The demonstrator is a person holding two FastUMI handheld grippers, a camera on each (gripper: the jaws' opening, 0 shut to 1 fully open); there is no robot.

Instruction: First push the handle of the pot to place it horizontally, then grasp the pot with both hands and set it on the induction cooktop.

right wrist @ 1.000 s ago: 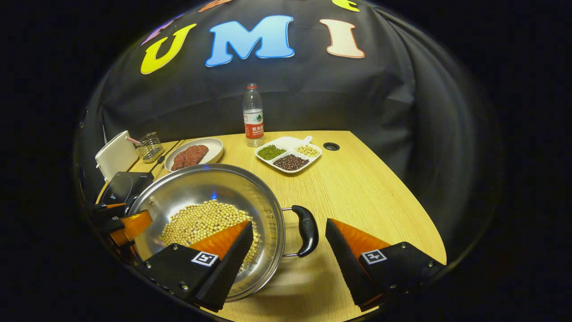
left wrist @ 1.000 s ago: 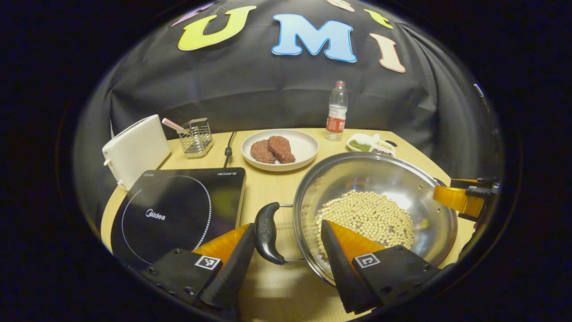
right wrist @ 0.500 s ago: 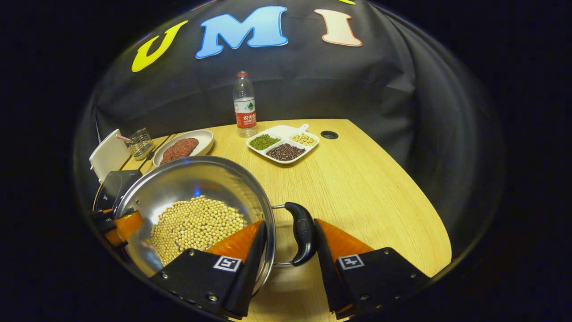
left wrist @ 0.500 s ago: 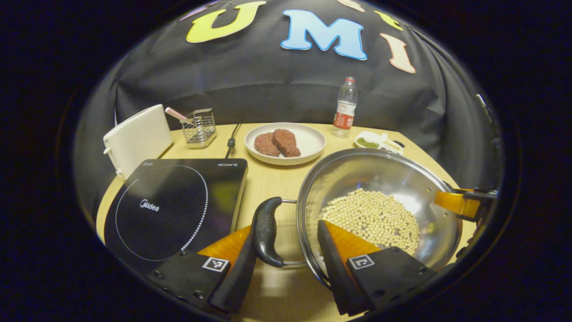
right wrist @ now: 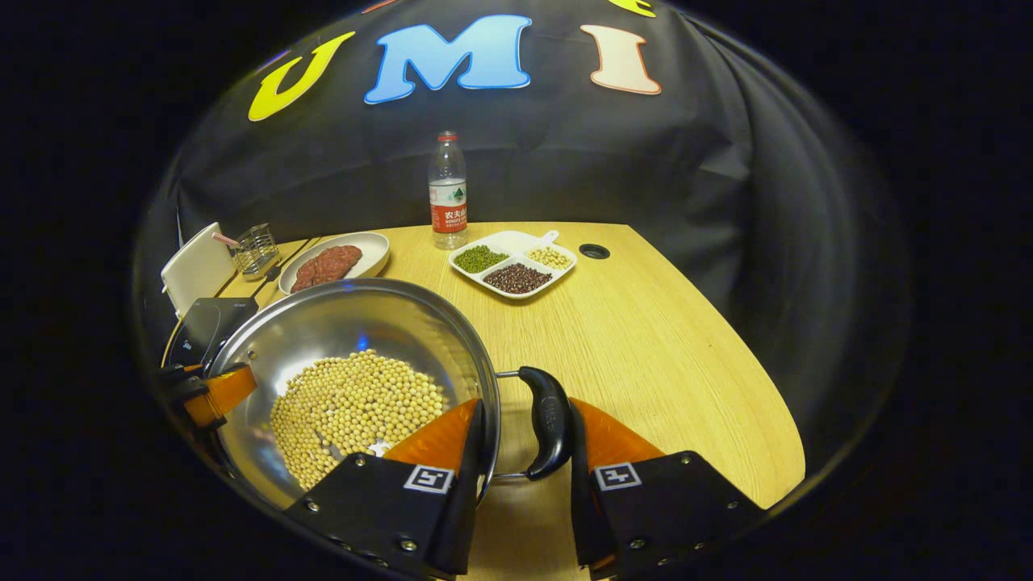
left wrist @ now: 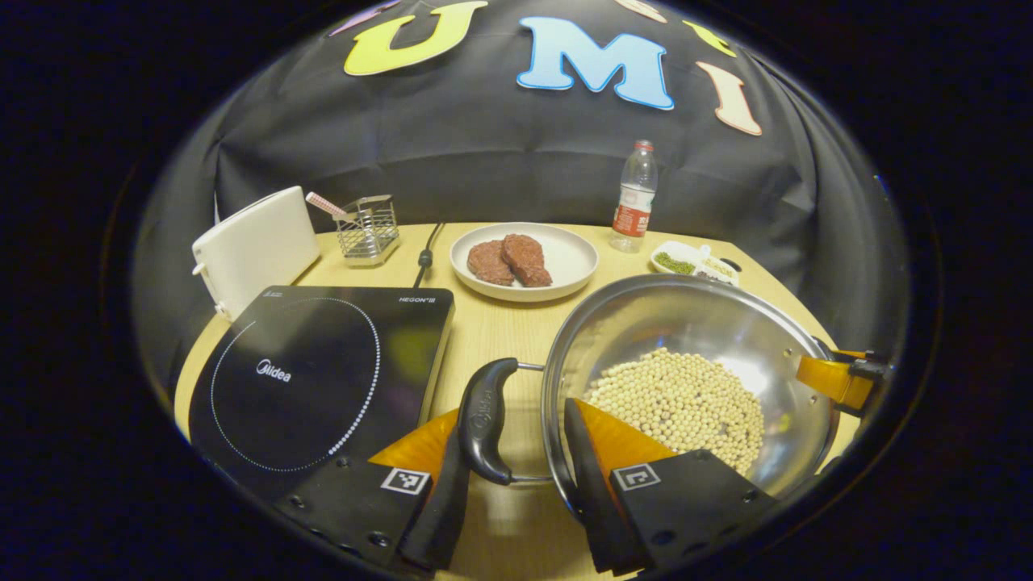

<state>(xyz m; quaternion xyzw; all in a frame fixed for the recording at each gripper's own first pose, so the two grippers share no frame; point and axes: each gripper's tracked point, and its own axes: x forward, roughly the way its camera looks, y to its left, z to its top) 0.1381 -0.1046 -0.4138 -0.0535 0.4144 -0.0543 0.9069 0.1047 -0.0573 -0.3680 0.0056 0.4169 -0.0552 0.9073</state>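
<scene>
A steel pot (left wrist: 686, 323) holding soybeans (left wrist: 678, 399) stands on the wooden table, just right of the black induction cooktop (left wrist: 323, 371). My left gripper (left wrist: 510, 428) is shut across the pot's left side: one finger against the black handle (left wrist: 483, 420), the other inside the rim. In the right gripper view, my right gripper (right wrist: 523, 428) clamps the pot (right wrist: 347, 331) the same way, with the right handle (right wrist: 549, 420) and the rim between its fingers. Each view shows the other gripper's orange finger at the pot's far rim. The cooktop (right wrist: 206, 327) peeks out behind the pot.
Behind the cooktop stand a white box-shaped appliance (left wrist: 254, 246) and a wire rack (left wrist: 367, 230). A plate (left wrist: 577, 258) with meat, a water bottle (left wrist: 635, 198) and a divided dish (right wrist: 508, 240) of beans sit farther back. Bare table (right wrist: 662, 347) stretches to the right, with a cable hole (right wrist: 594, 252).
Both grippers have narrowed: the right one from wide open to clamped over its handle and rim, the left one a little tighter on its handle. The pot has barely moved.
</scene>
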